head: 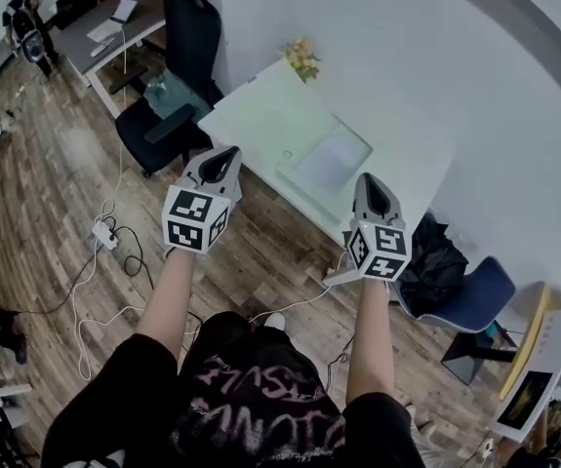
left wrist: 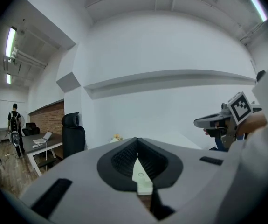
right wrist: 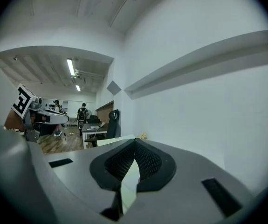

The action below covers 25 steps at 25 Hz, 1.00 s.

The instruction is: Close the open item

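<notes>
A pale flat laptop-like item point(head: 329, 159) lies on the white table point(head: 260, 115) ahead of me; from here I cannot tell whether its lid is up. My left gripper point(head: 223, 161) is held in the air over the table's near edge, jaws shut and empty. To its right, my right gripper point(head: 373, 191) hovers just short of the table, also shut on nothing. In the left gripper view the left gripper's pads point(left wrist: 136, 141) meet, with a strip of the table point(left wrist: 141, 177) showing below them. The right gripper's pads point(right wrist: 134, 143) likewise meet at the tip.
A black office chair point(head: 178, 66) stands at the table's left end, and a small bunch of flowers point(head: 302, 58) sits at its far corner. A black bag point(head: 434, 256) and a blue chair point(head: 465, 295) are at the right. Cables and a power strip point(head: 104, 234) lie on the wooden floor. A person point(head: 24, 22) stands far left.
</notes>
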Each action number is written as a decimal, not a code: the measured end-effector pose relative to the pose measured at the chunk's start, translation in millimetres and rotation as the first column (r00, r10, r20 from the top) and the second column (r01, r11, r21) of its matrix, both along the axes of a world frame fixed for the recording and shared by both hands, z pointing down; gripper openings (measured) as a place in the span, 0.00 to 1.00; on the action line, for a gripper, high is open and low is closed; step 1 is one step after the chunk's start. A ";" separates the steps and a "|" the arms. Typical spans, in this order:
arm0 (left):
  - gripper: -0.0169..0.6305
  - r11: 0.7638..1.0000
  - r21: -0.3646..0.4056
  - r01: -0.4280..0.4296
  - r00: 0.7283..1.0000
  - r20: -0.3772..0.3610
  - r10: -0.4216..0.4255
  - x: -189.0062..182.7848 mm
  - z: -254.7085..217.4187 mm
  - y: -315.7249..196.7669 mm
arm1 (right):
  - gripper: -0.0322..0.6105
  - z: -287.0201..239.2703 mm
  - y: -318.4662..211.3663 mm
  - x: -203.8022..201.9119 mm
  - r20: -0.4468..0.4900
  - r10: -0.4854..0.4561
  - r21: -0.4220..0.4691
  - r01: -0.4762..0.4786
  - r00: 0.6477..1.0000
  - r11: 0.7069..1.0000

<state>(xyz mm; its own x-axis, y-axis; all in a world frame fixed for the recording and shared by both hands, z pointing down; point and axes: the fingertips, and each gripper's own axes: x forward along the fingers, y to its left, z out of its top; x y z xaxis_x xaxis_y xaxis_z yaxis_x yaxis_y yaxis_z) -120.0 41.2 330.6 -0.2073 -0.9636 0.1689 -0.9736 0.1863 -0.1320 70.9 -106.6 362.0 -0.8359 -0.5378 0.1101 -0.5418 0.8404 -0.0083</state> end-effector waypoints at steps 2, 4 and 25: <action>0.03 1.000 -0.003 0.009 1.000 0.002 -0.009 -5.7 -0.1 -7.1 | 0.06 -0.1 -8.5 -5.1 0.005 -0.004 -0.004 0.004 1.000 1.000; 0.03 1.000 0.002 0.020 1.000 -0.008 -0.020 -15.5 -0.4 -13.7 | 0.06 -0.9 -15.3 -12.9 0.010 -0.010 -0.005 0.010 1.000 1.000; 0.03 0.995 -0.051 -0.081 0.989 -0.132 0.074 -172.5 54.8 -137.4 | 0.06 34.9 -106.0 -156.0 -0.092 0.079 -0.051 -0.084 0.993 0.995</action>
<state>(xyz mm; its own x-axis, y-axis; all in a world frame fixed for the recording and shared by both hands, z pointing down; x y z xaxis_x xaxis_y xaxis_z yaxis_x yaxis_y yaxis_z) -292.5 -96.3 385.4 -0.1055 -0.9641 0.2435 -0.9943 0.1059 -0.0117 -85.0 -212.6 396.9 -0.7746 -0.5952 0.2140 -0.6095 0.7928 -0.0008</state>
